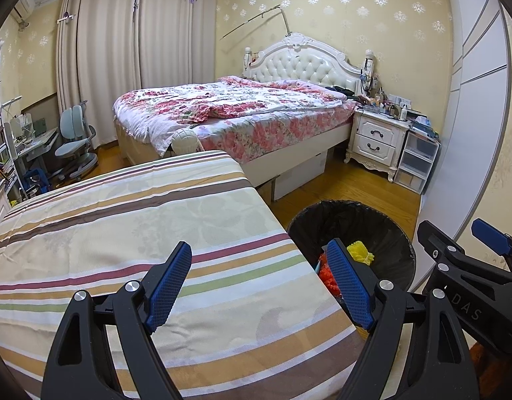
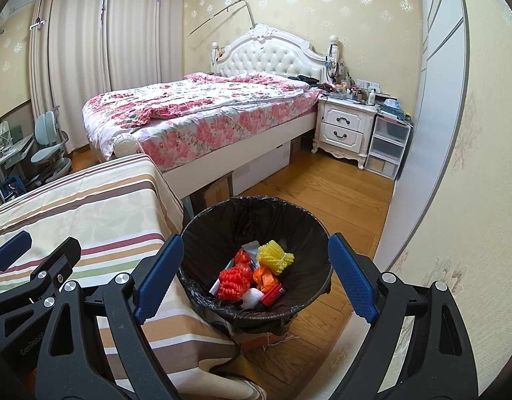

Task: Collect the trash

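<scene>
A round bin with a black liner (image 2: 222,223) stands on the wooden floor beside a table with a striped cloth (image 2: 89,206). Inside lie yellow foam netting (image 2: 275,257), red netting (image 2: 232,278), an orange scrap (image 2: 264,275), a white wad (image 2: 252,296) and a red tube (image 2: 272,294). My right gripper (image 2: 256,278) is open and empty above the bin. My left gripper (image 1: 259,281) is open and empty over the striped cloth (image 1: 122,233) at its right edge. The bin (image 1: 372,220) shows in the left wrist view too, with the yellow netting (image 1: 359,252).
A bed with a floral quilt (image 2: 196,110) stands behind the table. A white nightstand (image 2: 342,126) with clutter and plastic drawers (image 2: 385,146) stand by the right wall. A wardrobe edge (image 2: 419,133) is close on the right. A desk chair (image 1: 74,140) stands far left.
</scene>
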Available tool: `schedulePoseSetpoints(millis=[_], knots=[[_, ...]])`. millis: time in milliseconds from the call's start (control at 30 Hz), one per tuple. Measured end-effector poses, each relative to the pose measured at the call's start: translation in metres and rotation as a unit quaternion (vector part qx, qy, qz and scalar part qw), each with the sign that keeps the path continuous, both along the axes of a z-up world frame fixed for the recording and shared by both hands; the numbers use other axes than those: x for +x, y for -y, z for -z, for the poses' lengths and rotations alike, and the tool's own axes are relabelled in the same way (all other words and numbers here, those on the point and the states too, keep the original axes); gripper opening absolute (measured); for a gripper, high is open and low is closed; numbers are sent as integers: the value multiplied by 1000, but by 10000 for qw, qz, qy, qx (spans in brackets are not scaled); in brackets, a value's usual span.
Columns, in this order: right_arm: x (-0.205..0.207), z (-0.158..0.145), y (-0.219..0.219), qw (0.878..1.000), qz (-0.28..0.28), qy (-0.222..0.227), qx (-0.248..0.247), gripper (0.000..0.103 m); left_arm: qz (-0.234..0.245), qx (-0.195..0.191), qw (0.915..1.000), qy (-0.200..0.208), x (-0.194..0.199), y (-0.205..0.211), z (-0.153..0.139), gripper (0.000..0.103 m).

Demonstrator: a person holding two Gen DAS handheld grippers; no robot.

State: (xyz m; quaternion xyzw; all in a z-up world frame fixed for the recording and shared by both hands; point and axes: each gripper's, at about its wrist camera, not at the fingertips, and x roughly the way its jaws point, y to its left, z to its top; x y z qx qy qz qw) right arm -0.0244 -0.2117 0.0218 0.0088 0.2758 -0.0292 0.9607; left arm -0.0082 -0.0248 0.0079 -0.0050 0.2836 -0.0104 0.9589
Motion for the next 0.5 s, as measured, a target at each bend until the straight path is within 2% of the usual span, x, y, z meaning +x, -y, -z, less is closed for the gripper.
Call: schedulePoseSetpoints(millis=[500], knots=[[0,0,0,10000,-3,-4,-3,86,-51,27,10000,33,-6,8,4,81]])
